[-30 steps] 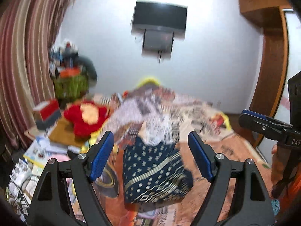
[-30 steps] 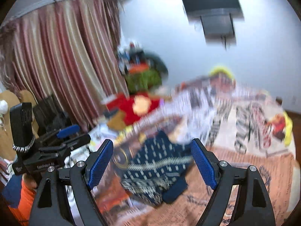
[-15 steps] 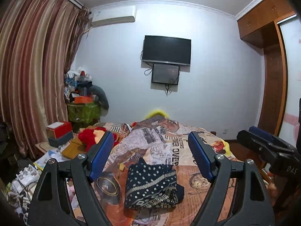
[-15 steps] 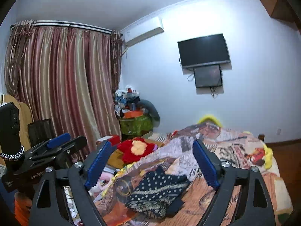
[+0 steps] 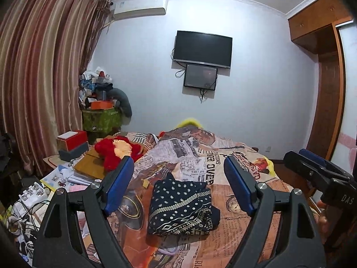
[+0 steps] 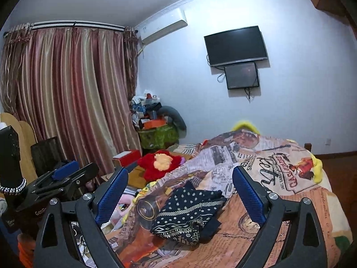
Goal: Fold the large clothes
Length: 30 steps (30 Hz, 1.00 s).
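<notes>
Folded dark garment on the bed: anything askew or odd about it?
Mostly tidy. The dark dotted garment lies folded on the bedspread, but a plain dark flap sticks out at its near right corner. Neither gripper touches it.

The left gripper is pointing nearly level with a slight downward tilt, its blue-padded fingers standing wide apart and gripping nothing. The right gripper is sitting at much the same shallow angle, and its jaws are opening right now, with nothing pressed between the blue pads. Each gripper is showing at the edge of the other's view, so the two are being held side by side, apart from one another, both aiming forward.
</notes>
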Motion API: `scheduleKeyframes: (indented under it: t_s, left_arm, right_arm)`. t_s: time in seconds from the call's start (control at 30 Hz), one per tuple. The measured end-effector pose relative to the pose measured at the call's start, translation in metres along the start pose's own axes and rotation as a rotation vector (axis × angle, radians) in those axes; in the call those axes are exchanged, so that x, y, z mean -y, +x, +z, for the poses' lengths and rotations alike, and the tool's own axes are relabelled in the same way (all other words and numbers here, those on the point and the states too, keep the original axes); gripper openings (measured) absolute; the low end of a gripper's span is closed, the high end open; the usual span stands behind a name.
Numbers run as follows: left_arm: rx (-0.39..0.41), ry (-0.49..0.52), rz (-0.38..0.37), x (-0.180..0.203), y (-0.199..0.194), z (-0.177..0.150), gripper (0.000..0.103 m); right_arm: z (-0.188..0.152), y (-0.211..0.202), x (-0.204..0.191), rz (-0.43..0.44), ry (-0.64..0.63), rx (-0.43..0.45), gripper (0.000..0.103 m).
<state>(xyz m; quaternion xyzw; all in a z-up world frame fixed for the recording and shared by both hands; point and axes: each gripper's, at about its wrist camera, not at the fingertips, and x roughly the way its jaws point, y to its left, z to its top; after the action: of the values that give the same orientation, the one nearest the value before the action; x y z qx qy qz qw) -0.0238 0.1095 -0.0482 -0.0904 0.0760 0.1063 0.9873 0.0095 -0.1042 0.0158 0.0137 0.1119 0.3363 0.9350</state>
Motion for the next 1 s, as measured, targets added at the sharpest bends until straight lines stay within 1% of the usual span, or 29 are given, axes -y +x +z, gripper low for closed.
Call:
scheduleKeyframes:
  t_s: [0.8,1.0]
  left_arm:
    - [-0.016,-0.001,-0.006,-0.001,0.005,-0.002,0.083]
    - [-0.022,0.0,-0.028,-0.006,0.011,-0.003,0.084]
  right_arm:
    - [-0.002,0.004,0.001,0.0,-0.007,-0.012,0.096]
    - [-0.002,0.004,0.001,0.0,-0.007,-0.011,0.096]
